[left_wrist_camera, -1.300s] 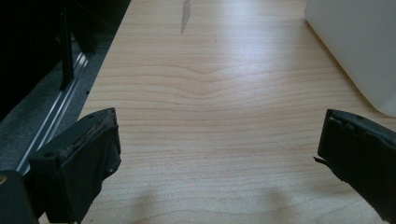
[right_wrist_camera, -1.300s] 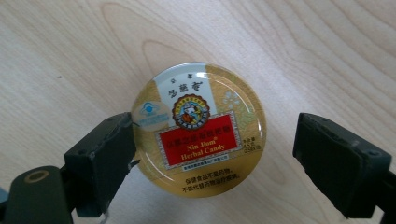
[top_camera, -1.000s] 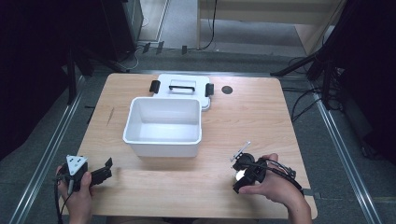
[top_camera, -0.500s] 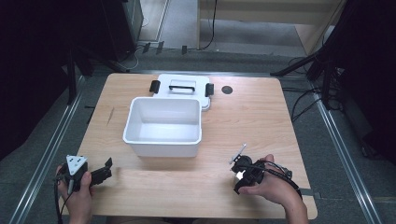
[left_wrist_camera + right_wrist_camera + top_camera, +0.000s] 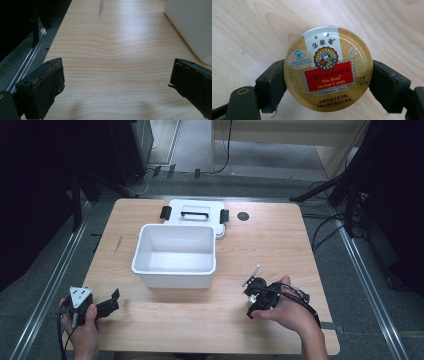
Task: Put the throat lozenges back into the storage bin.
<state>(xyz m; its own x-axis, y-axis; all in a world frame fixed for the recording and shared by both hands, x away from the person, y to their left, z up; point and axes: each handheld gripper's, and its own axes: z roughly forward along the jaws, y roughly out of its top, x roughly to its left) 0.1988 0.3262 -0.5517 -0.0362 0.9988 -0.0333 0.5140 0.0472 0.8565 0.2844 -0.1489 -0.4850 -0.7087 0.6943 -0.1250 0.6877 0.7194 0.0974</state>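
- Two grippers on a pale wooden table (image 5: pixel 310 240). The right gripper (image 5: pixel 328 86) has its jaws pressed on opposite edges of a round gold candy tin with a glossy red label (image 5: pixel 328 67), near the table's right front.
- Left gripper (image 5: pixel 117 82) hangs wide open over bare wood, holding nothing.
- My guess: the tin goes into the white rectangular plastic tub (image 5: pixel 175 254), with its flat white lid (image 5: pixel 195 215) behind it.
- Smooth curved metal against flat pads looks slippery, so I'd keep the squeeze centred and the tin level.
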